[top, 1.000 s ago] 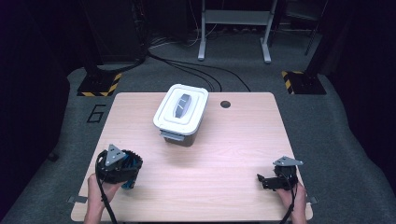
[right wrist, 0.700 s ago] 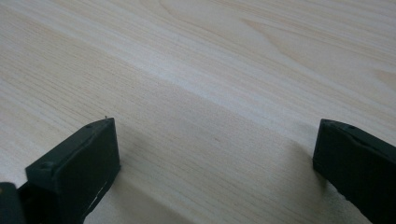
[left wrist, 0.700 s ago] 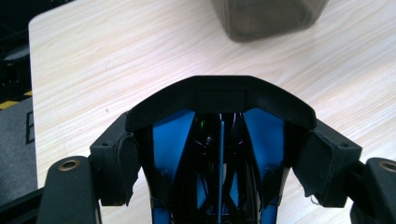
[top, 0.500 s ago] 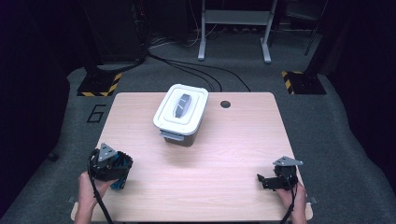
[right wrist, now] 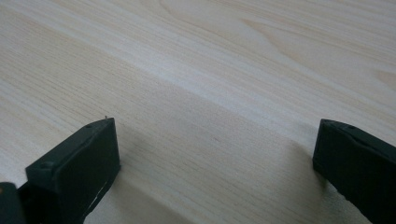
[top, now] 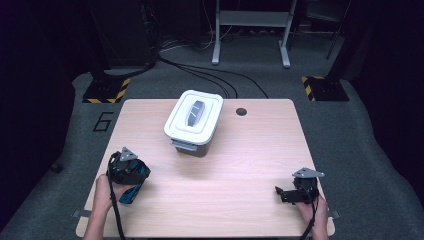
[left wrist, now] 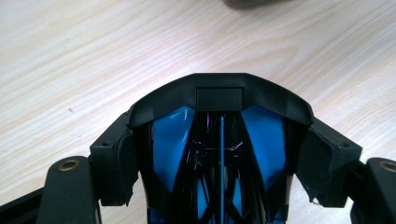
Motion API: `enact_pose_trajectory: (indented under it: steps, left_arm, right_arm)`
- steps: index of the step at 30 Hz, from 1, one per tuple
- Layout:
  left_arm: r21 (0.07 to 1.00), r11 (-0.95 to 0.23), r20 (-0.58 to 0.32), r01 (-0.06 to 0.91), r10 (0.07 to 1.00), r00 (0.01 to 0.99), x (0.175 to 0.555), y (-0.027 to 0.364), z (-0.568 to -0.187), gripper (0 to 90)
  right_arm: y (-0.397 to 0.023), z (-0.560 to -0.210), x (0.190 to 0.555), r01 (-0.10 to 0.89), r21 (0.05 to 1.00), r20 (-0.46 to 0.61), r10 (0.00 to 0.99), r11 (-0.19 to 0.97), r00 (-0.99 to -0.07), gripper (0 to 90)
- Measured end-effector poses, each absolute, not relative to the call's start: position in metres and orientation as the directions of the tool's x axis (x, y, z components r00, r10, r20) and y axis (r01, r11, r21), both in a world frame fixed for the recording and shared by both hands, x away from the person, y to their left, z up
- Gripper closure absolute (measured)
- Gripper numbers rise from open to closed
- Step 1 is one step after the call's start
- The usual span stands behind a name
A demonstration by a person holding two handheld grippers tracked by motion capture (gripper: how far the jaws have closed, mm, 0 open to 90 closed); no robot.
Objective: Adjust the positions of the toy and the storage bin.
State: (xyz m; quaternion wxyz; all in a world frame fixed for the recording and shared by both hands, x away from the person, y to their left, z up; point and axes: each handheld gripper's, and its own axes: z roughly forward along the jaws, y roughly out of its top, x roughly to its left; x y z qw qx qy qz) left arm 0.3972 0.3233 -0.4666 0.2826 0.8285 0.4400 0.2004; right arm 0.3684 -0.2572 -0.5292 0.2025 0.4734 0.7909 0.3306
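Observation:
My left gripper [top: 127, 172] hovers over the near left of the wooden table [top: 250, 150], shut on a black and blue object [top: 132, 191]. In the left gripper view my left gripper [left wrist: 219, 154] has both pads [left wrist: 123, 161] pressed against the sides of that object [left wrist: 219, 93], whose curved black front edge and blue panels sit between the jaws. At the near right my right gripper [top: 282, 194] rests low by the table, pointing left. Its jaws stand wide open in the right gripper view, with my right gripper [right wrist: 217, 140] over bare wood.
A white lidded box [top: 194, 120] with a grey handle on its lid stands at the back middle of the table. A dark round hole [top: 241, 111] lies to its right. Cables and stand feet lie on the grey floor behind.
The left hand has shifted its gripper and the held object slightly over the near-left corner, first leftward, then back. The right gripper has kept still.

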Motion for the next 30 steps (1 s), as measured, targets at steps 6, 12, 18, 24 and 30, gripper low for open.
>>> enact_pose_trajectory:
  steps: [6, 12, 18, 24, 30]
  left_arm:
    - [0.612, -0.435, 0.044, 0.66, 0.853, 0.52, 0.406, 0.327, -0.483, 24.9]
    - [0.594, -0.412, 0.021, 0.691, 0.866, 0.499, 0.414, 0.33, -0.491, 24.9]
    - [0.568, -0.39, -0.006, 0.725, 0.878, 0.478, 0.419, 0.332, -0.498, 24.7]
    - [0.551, -0.385, -0.006, 0.74, 0.885, 0.465, 0.421, 0.332, -0.502, 24.6]
    - [0.556, -0.367, -0.024, 0.746, 0.89, 0.455, 0.42, 0.335, -0.507, 24.3]
  right_arm:
    - [-0.257, -0.529, 0.368, 0.615, 0.715, -0.007, 0.883, 0.333, -0.47, 0.0]
    - [-0.257, -0.529, 0.368, 0.615, 0.715, -0.007, 0.883, 0.333, -0.47, 0.0]
    - [-0.257, -0.529, 0.368, 0.614, 0.715, -0.009, 0.882, 0.334, -0.471, 0.0]
    - [-0.257, -0.529, 0.368, 0.614, 0.715, -0.009, 0.882, 0.334, -0.47, 0.0]
    - [-0.257, -0.529, 0.368, 0.614, 0.715, -0.009, 0.882, 0.335, -0.47, 0.0]
